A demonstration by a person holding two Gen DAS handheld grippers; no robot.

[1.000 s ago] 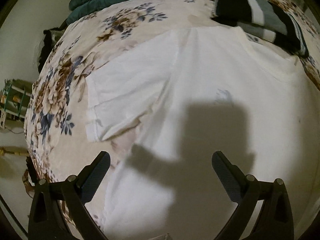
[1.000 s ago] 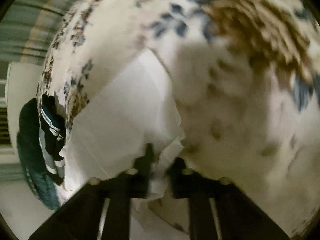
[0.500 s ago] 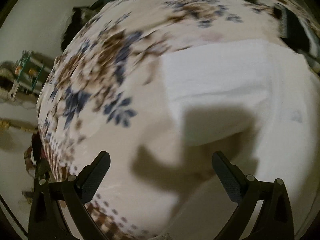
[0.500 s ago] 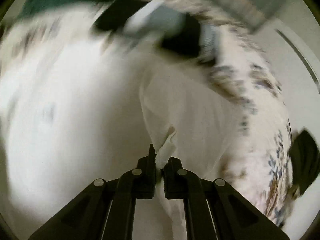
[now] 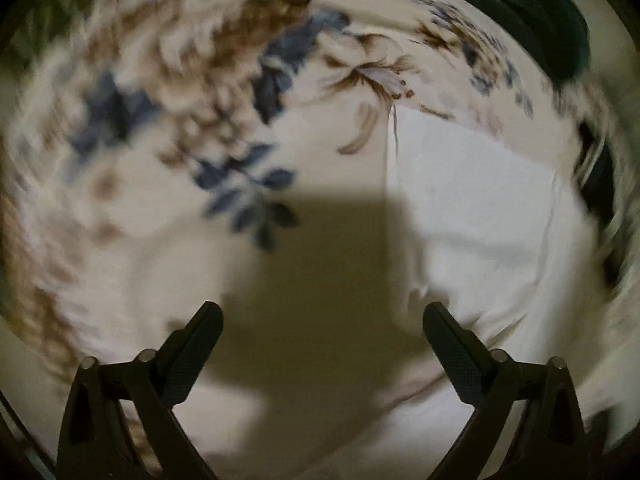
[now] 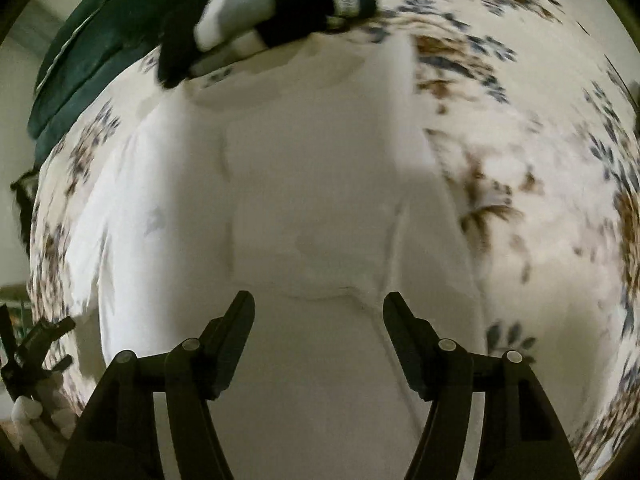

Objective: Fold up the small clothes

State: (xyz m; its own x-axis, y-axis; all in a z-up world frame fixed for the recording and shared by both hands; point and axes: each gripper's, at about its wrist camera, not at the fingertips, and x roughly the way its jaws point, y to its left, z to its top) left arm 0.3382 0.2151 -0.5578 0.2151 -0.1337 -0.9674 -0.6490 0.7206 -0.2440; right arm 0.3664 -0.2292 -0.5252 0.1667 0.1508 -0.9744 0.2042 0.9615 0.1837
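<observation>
A white t-shirt [image 6: 312, 208] lies flat on a floral bedsheet [image 6: 552, 184], with its right side folded in over the body. My right gripper [image 6: 319, 312] is open and empty just above the shirt's middle. In the left wrist view the shirt's sleeve [image 5: 480, 208] lies to the right. My left gripper [image 5: 322, 322] is open and empty over the sheet beside the sleeve edge, and its shadow falls on both.
A black, grey and white striped garment [image 6: 264, 12] lies past the shirt's collar. A dark green blanket [image 6: 96, 48] is bunched at the far left, and it also shows in the left wrist view [image 5: 532, 12]. The bedsheet [image 5: 180, 120] stretches left of the sleeve.
My right gripper let go of the shirt's edge and opened; that side now lies folded over the body. My left gripper swung left, off the shirt, toward the sleeve and bare sheet.
</observation>
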